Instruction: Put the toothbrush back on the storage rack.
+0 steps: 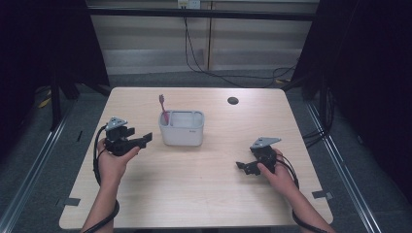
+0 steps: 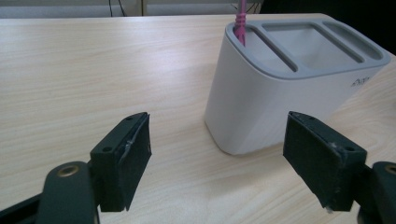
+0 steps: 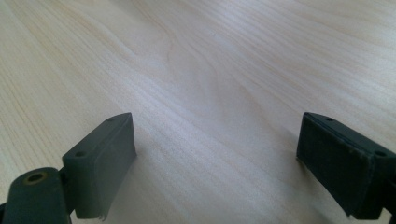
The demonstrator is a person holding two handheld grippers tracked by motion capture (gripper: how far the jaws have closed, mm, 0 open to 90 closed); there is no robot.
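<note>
A white holder (image 1: pixel 182 128) with grey-rimmed compartments stands mid-table. A pink toothbrush (image 1: pixel 163 108) stands upright in its left-end compartment. My left gripper (image 1: pixel 145 140) is held just left of the holder, open and pointing at it, with nothing between its jaws. In the left gripper view the holder (image 2: pixel 280 98) is close ahead, slightly right, with the toothbrush (image 2: pixel 241 21) at its near end. My right gripper (image 1: pixel 241 166) is low over the table's right part, open and empty, aimed left. In the right gripper view its jaws (image 3: pixel 215 158) frame bare wood.
The light wooden table (image 1: pixel 204 194) has a dark round hole (image 1: pixel 232 100) at the back right. Cables trail from both grippers toward the person's forearms. Dark curtains and metal rails flank the table; cables lie on the floor behind.
</note>
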